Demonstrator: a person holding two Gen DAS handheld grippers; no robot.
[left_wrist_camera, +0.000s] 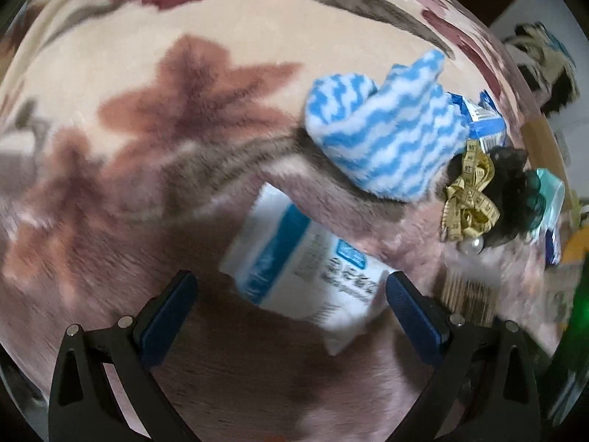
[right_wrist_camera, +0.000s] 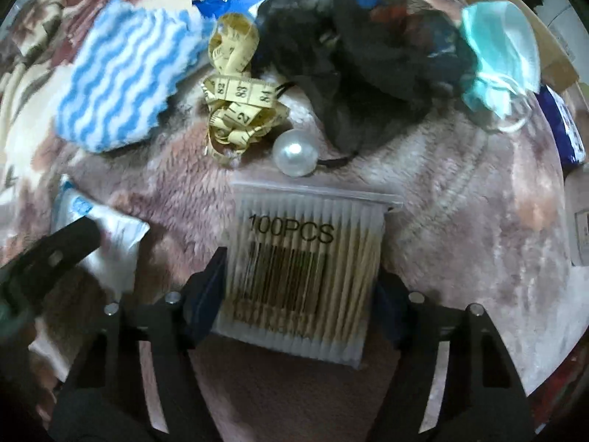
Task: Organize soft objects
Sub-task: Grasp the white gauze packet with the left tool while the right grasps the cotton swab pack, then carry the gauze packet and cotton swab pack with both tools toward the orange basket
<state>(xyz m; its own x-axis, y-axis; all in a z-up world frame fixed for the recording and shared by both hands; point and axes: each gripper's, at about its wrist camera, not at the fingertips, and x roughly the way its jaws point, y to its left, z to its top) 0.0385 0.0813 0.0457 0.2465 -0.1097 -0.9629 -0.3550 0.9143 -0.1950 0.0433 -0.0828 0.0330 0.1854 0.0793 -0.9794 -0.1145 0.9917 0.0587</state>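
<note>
My left gripper is open, its blue pads either side of a white and blue tissue pack that lies on the floral blanket. My right gripper is shut on a clear bag of cotton swabs marked 100PCS. The swab bag also shows in the left wrist view. The tissue pack shows at the left of the right wrist view, with the left gripper's finger over it. A blue-and-white striped cloth lies beyond.
A yellow tape measure, a pearl hair tie, a black fabric bundle and a teal face mask lie in a cluster on the blanket. A blue packet sits behind the cloth.
</note>
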